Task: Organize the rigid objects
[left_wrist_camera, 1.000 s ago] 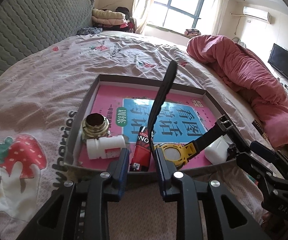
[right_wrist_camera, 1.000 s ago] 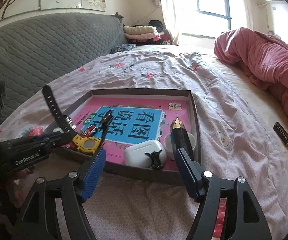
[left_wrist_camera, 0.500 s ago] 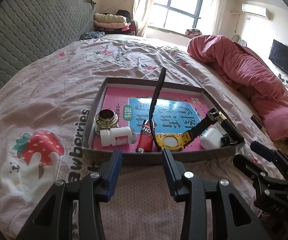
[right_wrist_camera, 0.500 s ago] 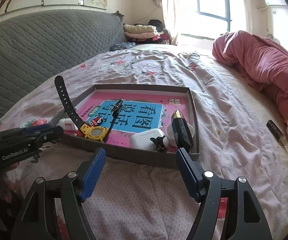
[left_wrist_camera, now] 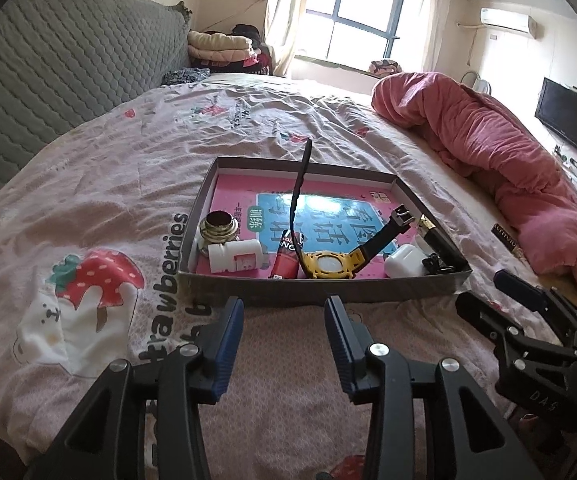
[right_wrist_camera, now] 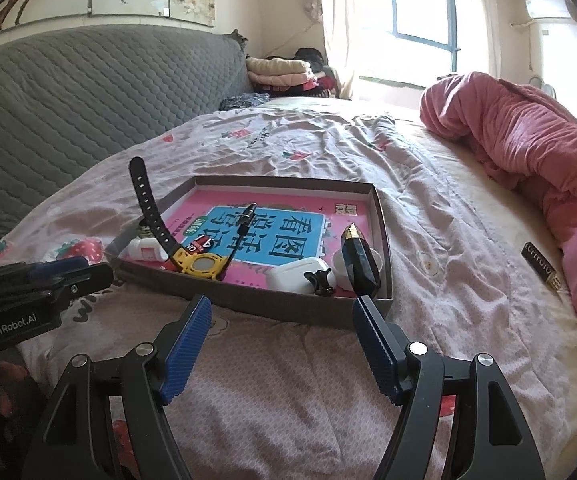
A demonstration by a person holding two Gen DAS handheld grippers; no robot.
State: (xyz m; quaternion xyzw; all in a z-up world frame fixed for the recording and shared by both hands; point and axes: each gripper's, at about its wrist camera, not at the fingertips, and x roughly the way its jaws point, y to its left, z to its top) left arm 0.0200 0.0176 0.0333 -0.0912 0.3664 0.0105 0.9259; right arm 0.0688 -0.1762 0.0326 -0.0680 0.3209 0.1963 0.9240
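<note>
A shallow grey tray (left_wrist_camera: 320, 294) with a pink and blue printed floor lies on the bed. In it are a yellow watch (left_wrist_camera: 330, 264) with one black strap sticking up, a white pill bottle (left_wrist_camera: 236, 254), a gold-lidded jar (left_wrist_camera: 218, 226), a red tube (left_wrist_camera: 286, 260), a white earbud case (right_wrist_camera: 296, 274), a black hair clip (right_wrist_camera: 320, 282) and a dark gold-tipped stick (right_wrist_camera: 360, 264). My left gripper (left_wrist_camera: 284, 312) hangs open just short of the tray's near wall, nothing between its fingers. My right gripper (right_wrist_camera: 282, 304) is open wide before the tray's near right corner, also empty.
A small dark bar (right_wrist_camera: 542, 266) with gold lettering lies on the sheet right of the tray, beside a rolled pink duvet (left_wrist_camera: 500, 152). A grey quilted headboard (left_wrist_camera: 60, 68) runs along the left. The strawberry-print sheet (left_wrist_camera: 88, 280) spreads around the tray.
My left jaws have widened and drawn back from the watch, which rests in the tray with its strap up. My right gripper has also backed away from the tray.
</note>
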